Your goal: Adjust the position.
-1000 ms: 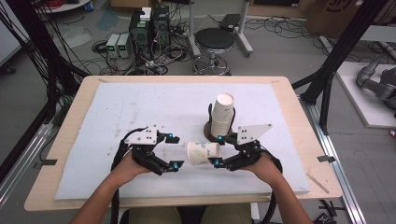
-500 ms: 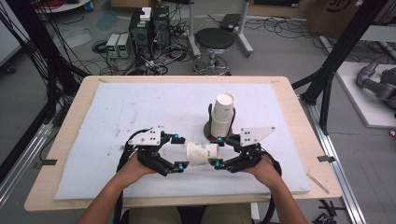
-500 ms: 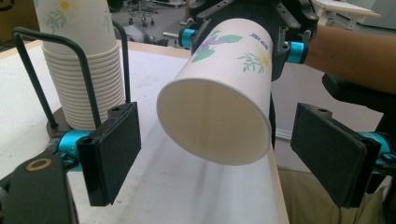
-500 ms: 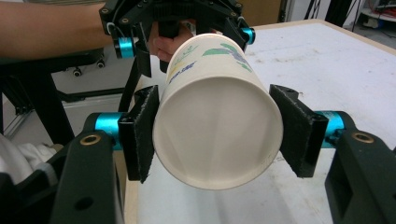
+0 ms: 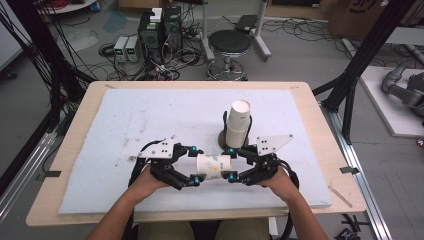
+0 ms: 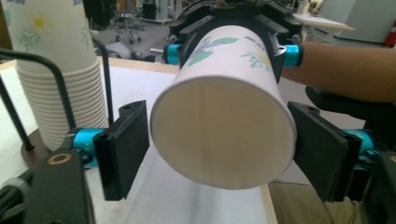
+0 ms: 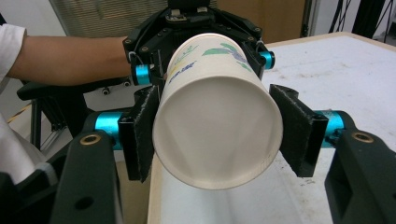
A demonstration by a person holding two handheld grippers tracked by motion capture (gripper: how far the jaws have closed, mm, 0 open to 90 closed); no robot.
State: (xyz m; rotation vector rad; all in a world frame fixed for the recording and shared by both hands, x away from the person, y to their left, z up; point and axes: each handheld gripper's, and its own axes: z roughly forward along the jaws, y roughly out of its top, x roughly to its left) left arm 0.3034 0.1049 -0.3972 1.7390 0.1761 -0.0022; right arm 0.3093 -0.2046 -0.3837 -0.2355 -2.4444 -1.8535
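The paper cup [image 5: 214, 166] is lying on its side in mid-air, stretched level between the two grippers, just above the white foam mat [image 5: 125, 125] and close to the middle of that mat's front edge. In the gripper views it is hanging clear of the mat, with its flower print facing up. The right gripper [image 5: 230, 164] is clamping one end, both black pads pressed flat against the cup's sides. The right gripper view is looking straight into the open mouth [image 7: 217, 130]. The left gripper [image 5: 194, 165] is taking the other end, its jaws having just been closing with the cup between them. In the left gripper view the pads are sitting against either side of the cup's round end [image 6: 224, 126]. The person's left hand [image 5: 145, 182] and right hand [image 5: 277, 180] are coming in over the front edge of the wooden table [image 5: 75, 115]. Just behind the cup, towards the mat's centre-right, a tall stack of paper cups [image 5: 239, 122] is standing upright in a black wire holder [image 5: 222, 137]. Beyond the table's far edge a round stool [image 5: 229, 42] is sitting among cables on the floor.
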